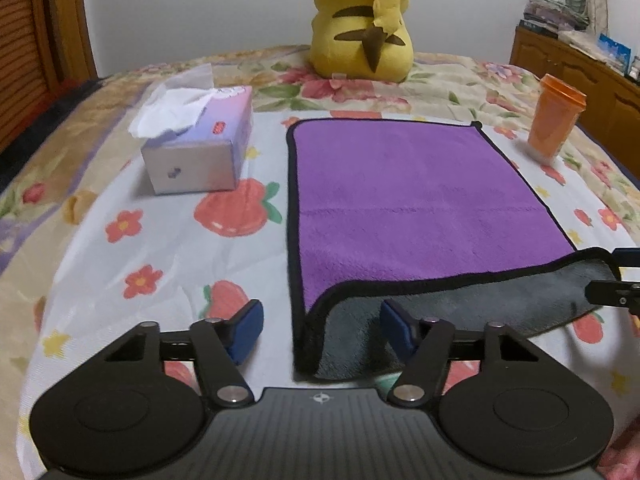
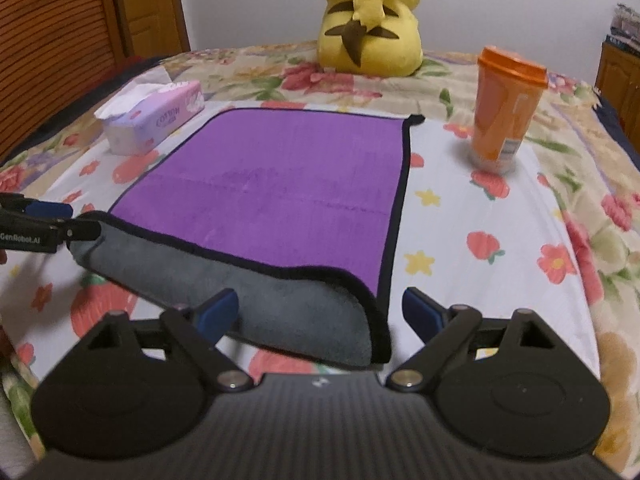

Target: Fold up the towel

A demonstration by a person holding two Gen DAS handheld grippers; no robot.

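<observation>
A purple towel (image 1: 416, 196) with black trim and a grey underside lies flat on the bed; its near edge is curled up and over, showing grey. It also shows in the right wrist view (image 2: 280, 184). My left gripper (image 1: 320, 330) is open, its pads either side of the towel's near left corner. My right gripper (image 2: 320, 314) is open, its pads either side of the near right corner. Each gripper shows at the edge of the other's view, the right gripper (image 1: 616, 280) and the left gripper (image 2: 44, 224), beside the lifted edge.
A tissue box (image 1: 200, 140) stands left of the towel and an orange cup (image 1: 554, 120) to its right. A yellow plush toy (image 1: 362, 24) sits at the back. A wooden cabinet (image 1: 580, 68) stands at the far right. The flowered bedspread (image 1: 132, 248) surrounds the towel.
</observation>
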